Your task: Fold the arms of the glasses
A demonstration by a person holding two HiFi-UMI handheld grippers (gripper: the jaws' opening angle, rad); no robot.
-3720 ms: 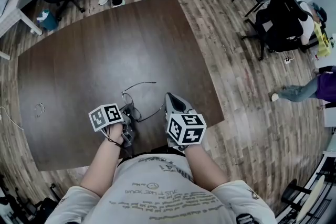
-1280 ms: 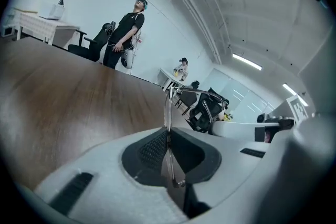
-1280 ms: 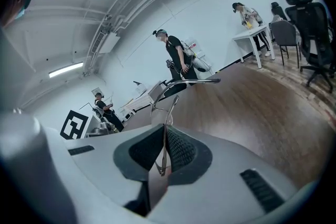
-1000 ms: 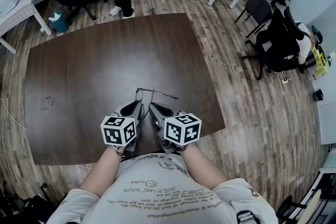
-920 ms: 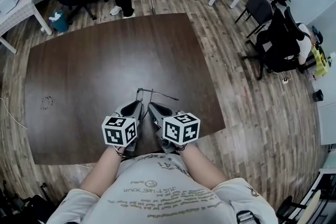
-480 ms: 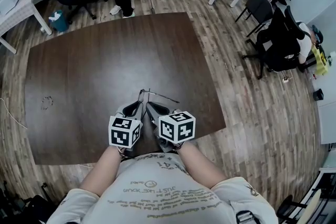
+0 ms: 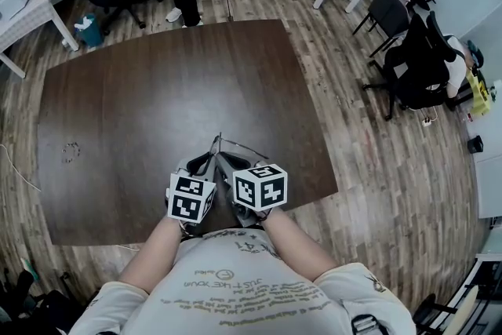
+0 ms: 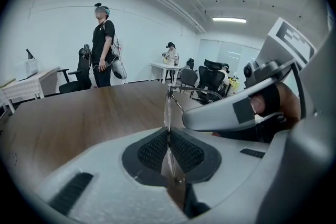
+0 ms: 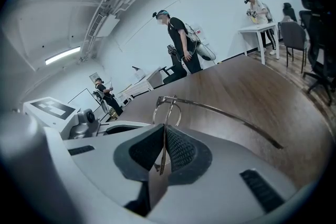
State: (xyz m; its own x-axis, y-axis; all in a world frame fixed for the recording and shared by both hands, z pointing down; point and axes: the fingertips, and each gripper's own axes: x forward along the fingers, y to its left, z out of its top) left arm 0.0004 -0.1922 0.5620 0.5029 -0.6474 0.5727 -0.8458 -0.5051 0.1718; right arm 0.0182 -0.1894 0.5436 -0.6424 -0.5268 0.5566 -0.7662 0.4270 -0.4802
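The left gripper (image 8: 168, 140) and right gripper (image 9: 162, 153) are clamped side by side on the thin wire-framed metal glasses (image 9: 168, 106), just ahead of their jaws, over the dark brown wooden table (image 7: 118, 106). The unfolded arm (image 9: 231, 115) runs rightward past the right jaws (nearer that hand).

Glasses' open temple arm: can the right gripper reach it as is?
Probably not yet: right gripper jaws are shut on the front of the glasses, left gripper too. The temple arm itself juts out unobstructed.
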